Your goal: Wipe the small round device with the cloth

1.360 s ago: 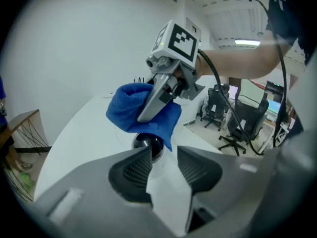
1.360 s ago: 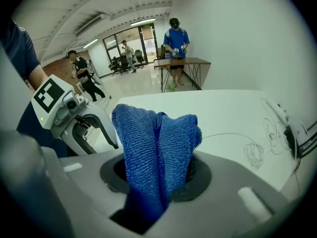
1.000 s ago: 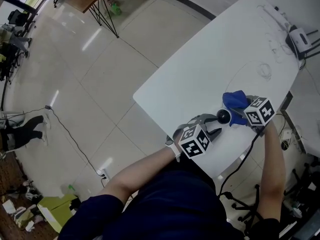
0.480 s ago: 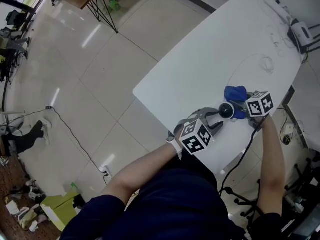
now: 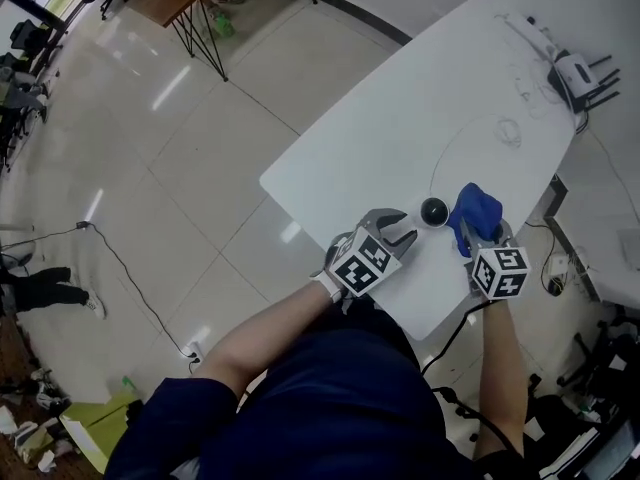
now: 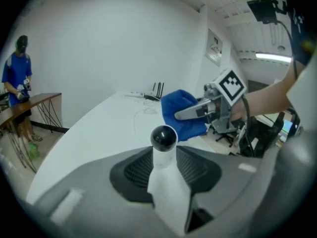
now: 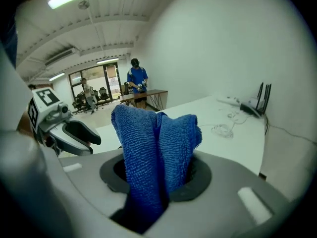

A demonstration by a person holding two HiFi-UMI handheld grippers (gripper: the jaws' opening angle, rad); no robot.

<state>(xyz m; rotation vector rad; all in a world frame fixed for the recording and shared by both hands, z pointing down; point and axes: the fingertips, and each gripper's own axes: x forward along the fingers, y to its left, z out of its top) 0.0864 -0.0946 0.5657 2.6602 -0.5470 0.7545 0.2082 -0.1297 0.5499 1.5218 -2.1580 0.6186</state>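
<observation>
Counter (image 5: 400,118): white, rounded corners, running from the near edge out to the far right over a pale tiled floor (image 5: 150,168); left gripper (image 5: 403,230): at the near edge of the counter, angled toward the right, jaws narrowed and clamped on the white stem of the small round device (image 6: 163,138), its glossy black ball standing upright just beyond the jaw tips; right gripper (image 5: 468,238): at the near right of the counter, just right of the left gripper, jaws narrowed and pinching the blue cloth (image 7: 153,152), which rises from between them in two bunched folds; position of the device: above the near part of the counter, between the two grippers, with the cloth just to its right; in the head view the two look slightly apart, and contact cannot be confirmed from the left gripper view, where the cloth sits behind the ball; router (image 5: 570,68): white with dark antennas, at the far right corner of the counter; cable (image 5: 505,128): thin, looped loosely on the counter between the router and the grippers; person (image 7: 136,81): in a blue top, standing at a wooden table (image 7: 143,94) far across the room.
</observation>
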